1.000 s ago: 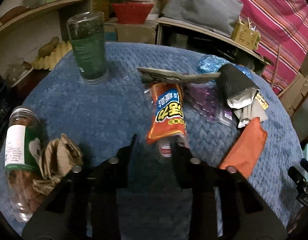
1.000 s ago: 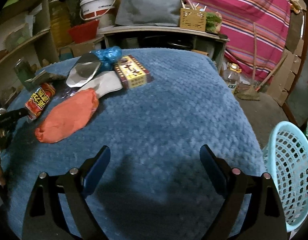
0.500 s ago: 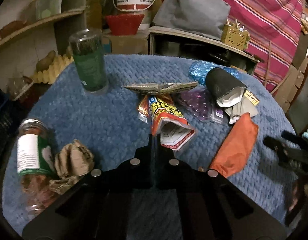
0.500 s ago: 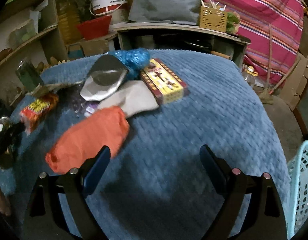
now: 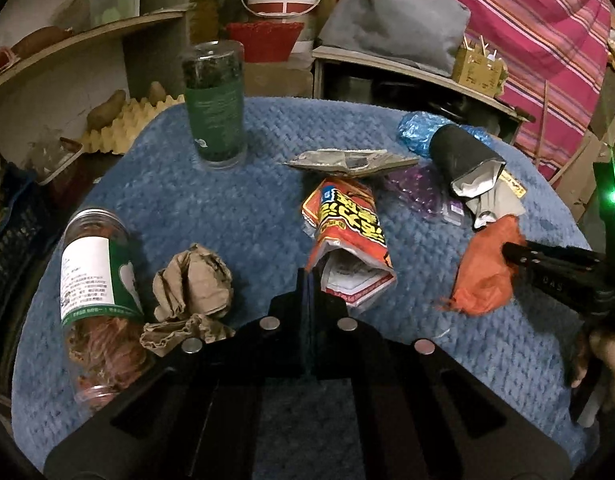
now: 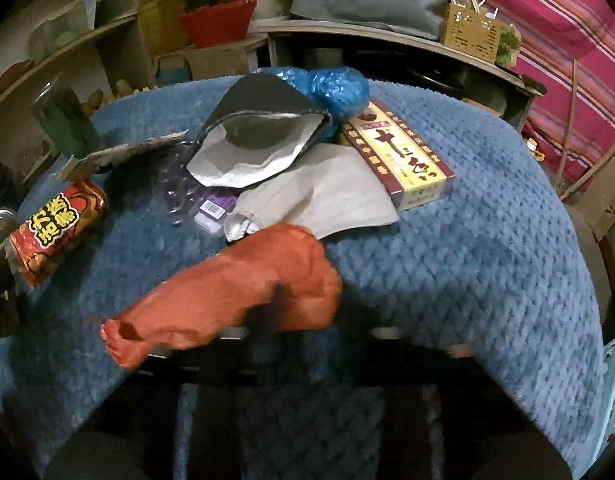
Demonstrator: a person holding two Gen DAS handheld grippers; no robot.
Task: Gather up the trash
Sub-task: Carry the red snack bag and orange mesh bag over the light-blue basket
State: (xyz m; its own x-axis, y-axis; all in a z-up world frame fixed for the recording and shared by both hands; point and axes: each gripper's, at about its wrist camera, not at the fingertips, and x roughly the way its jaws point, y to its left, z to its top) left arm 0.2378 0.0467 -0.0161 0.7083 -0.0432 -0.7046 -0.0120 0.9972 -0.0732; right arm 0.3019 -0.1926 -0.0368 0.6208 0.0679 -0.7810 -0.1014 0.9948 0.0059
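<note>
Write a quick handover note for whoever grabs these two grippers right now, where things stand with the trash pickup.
Left hand-held gripper: shut on the open end of the red snack bag, which is lifted slightly.
Right hand-held gripper: shut on the orange plastic bag.
On the blue tablecloth: crumpled brown paper, black foil pouch, grey pouch, blue plastic bag, purple blister pack, flat cardboard scrap, yellow box.
Light blue basket: at the right table edge.
Done: both pieces gripped. Left: drop them in the basket, then collect the rest.
</note>
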